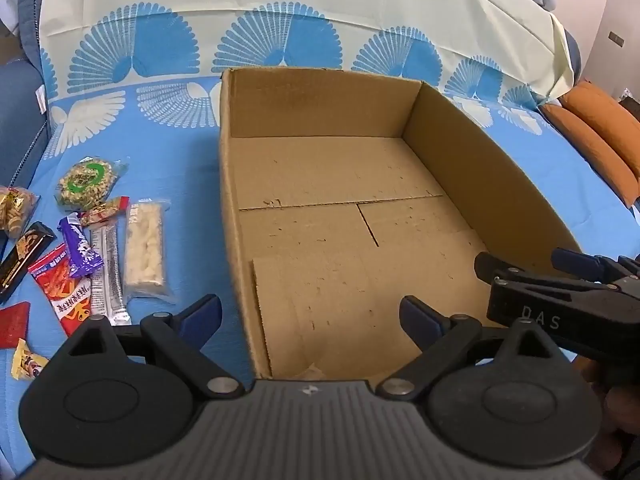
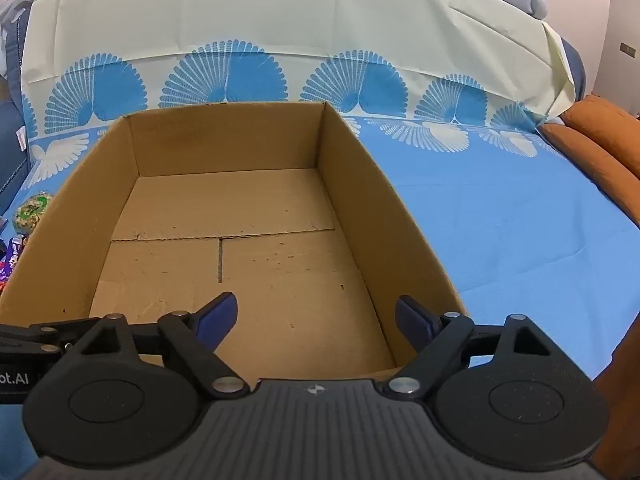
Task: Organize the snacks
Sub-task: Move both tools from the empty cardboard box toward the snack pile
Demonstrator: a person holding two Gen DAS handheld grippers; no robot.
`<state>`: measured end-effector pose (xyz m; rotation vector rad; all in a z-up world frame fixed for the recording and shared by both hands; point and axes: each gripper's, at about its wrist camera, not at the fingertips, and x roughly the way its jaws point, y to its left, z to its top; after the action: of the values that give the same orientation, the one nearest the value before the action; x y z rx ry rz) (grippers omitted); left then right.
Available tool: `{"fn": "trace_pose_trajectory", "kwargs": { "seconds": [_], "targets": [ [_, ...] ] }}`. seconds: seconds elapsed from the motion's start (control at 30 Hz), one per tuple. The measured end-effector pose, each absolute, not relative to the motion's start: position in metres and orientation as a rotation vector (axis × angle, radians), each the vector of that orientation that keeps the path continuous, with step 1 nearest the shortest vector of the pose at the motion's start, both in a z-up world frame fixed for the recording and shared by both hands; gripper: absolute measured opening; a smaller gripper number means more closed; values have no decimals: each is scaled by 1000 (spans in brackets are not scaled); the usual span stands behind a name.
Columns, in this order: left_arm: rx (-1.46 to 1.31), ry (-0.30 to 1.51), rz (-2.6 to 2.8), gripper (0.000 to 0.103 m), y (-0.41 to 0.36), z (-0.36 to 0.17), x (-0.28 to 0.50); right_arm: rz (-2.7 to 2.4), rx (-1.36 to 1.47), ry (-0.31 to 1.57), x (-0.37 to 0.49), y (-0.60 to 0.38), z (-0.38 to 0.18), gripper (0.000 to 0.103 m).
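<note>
Bedsheet (image 1: 520, 184) in blue with a white fan print covers the whole work surface, and on it sits the cardboard box (image 1: 320, 104), open-topped with nothing inside, its floor flaps scuffed. Orange cushions (image 2: 600, 140) lie off to the right.

Left of the box, well apart from its wall, the snacks lie in a loose cluster: a pale puffed-rice bar in clear wrap (image 1: 145, 248), a round seeded cake with a green label (image 1: 85, 182), a red packet with white lettering (image 1: 60, 284), a silver stick pack (image 1: 106, 268), a purple bar (image 1: 79, 250) lying partly across the red packet, a black and gold bar (image 1: 22, 256) and a small yellow candy (image 1: 26, 362) nearest the camera. More wrappers at the far left edge are cut off.

The left gripper (image 1: 310, 314) hovers over the box's near left corner, jaws spread wide and holding nothing. The right gripper (image 2: 316, 316) hangs over the box's near edge, equally wide open and empty.

All of these should be light, with slick, crinkly film. The rice bar and seeded cake look brittle, so a gentle pinch across the short width at mid-length suits them; the flat packets are likely easier taken by a raised seam or end crimp
</note>
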<state>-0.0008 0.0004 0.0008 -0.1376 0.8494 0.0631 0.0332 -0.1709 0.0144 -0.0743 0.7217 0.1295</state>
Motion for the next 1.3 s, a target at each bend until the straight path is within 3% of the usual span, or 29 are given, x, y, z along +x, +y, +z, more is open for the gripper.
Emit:
{"fn": "trace_pose_trajectory", "kwargs": {
  "seconds": [0.2, 0.43, 0.7, 0.8, 0.9, 0.97, 1.13, 1.3],
  "targets": [
    [-149, 825, 56, 94, 4, 7, -6, 126, -92, 713, 31, -165, 15, 85],
    [-147, 802, 59, 68, 7, 9, -13, 108, -79, 717, 28, -166, 15, 81],
    [-189, 777, 42, 50, 19, 13, -23, 110, -74, 715, 26, -164, 18, 81],
    [-211, 759, 27, 35, 27, 17, -27, 114, -73, 713, 24, -162, 19, 81],
    [-247, 782, -10, 13, 46, 23, -29, 124, -63, 717, 24, -160, 21, 79],
    [-274, 785, -46, 6, 64, 33, -29, 136, -48, 716, 23, -159, 23, 69],
    [-90, 710, -17, 5, 115, 74, -31, 239, -12, 659, 14, -144, 37, 50],
    [-105, 747, 117, 5, 194, 61, -38, 443, -22, 525, -11, -107, 53, 49]
  ]
}}
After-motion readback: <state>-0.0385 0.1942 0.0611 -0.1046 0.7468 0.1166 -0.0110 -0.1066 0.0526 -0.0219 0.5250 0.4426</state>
